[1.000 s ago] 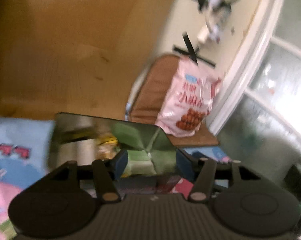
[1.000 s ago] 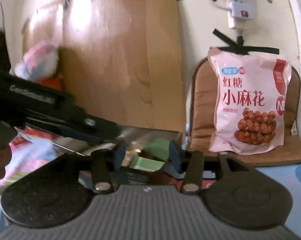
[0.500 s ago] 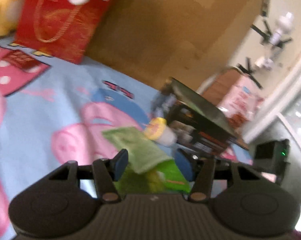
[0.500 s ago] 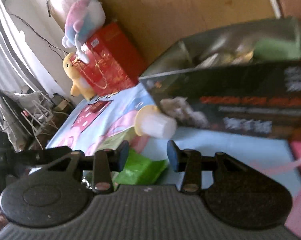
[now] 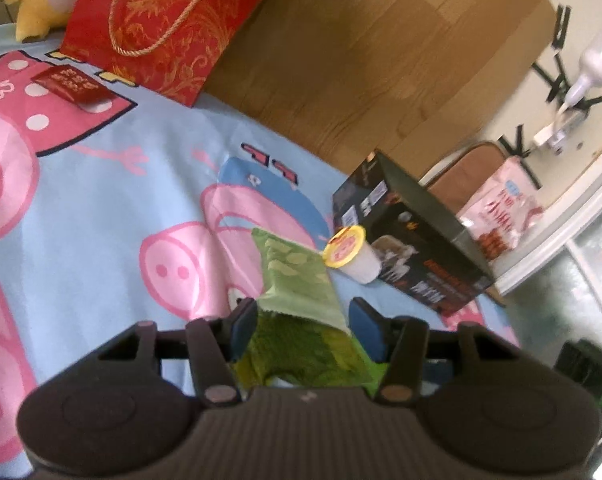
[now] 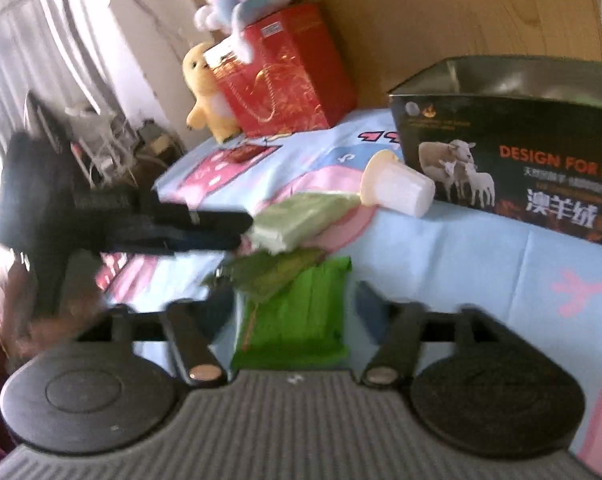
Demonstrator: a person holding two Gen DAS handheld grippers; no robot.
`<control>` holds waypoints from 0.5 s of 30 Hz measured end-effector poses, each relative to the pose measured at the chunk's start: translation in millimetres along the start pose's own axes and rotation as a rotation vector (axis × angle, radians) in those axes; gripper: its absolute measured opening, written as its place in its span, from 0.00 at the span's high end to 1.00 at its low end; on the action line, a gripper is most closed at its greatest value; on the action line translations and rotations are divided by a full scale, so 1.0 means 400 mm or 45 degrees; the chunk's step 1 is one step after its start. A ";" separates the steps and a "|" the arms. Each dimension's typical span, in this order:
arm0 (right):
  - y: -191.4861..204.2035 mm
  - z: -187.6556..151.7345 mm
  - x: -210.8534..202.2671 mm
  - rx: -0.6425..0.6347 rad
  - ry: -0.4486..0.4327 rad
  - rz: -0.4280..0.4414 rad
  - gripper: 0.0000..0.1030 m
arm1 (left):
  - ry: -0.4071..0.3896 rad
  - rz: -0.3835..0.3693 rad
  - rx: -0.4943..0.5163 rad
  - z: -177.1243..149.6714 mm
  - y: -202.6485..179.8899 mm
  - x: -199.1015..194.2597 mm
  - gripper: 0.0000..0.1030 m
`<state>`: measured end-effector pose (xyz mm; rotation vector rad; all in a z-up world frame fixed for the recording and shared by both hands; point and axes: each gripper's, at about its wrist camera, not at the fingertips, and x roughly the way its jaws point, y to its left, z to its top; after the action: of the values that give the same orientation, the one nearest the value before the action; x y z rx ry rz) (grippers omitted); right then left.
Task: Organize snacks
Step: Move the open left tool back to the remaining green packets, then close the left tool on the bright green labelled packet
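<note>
A pile of green snack packets lies on the blue cartoon bed cover. My left gripper stands open astride the top pale green packet, whose edges reach close to both blue pads. In the right wrist view the left gripper comes in from the left, its tips at that pale green packet. My right gripper is opening wide, and a bright green packet lies between its fingers untouched. A white cup with a yellow lid lies on its side against the open black box.
A red gift bag and a yellow plush toy stand at the bed's far end against a wooden board. A small red envelope lies flat nearby. A pink snack bag leans on a brown cushion beyond the box.
Both grippers swung away from the black box and down to the green packets on the bed. The right gripper's jaws have spread much wider. The left gripper's gap looks unchanged.
</note>
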<state>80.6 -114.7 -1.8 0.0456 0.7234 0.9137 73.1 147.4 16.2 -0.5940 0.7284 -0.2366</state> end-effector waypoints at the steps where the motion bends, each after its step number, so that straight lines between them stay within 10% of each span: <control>1: 0.016 -0.012 0.007 -0.058 0.021 -0.020 0.19 | -0.008 -0.013 0.001 -0.004 -0.004 -0.011 0.48; 15: 0.007 -0.095 -0.092 -0.195 -0.106 -0.292 0.35 | 0.206 -0.204 0.171 -0.092 -0.152 0.025 0.44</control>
<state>41.6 -149.9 -9.5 -0.1318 0.5663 0.7402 55.0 78.4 24.4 -0.5097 0.8143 -0.4827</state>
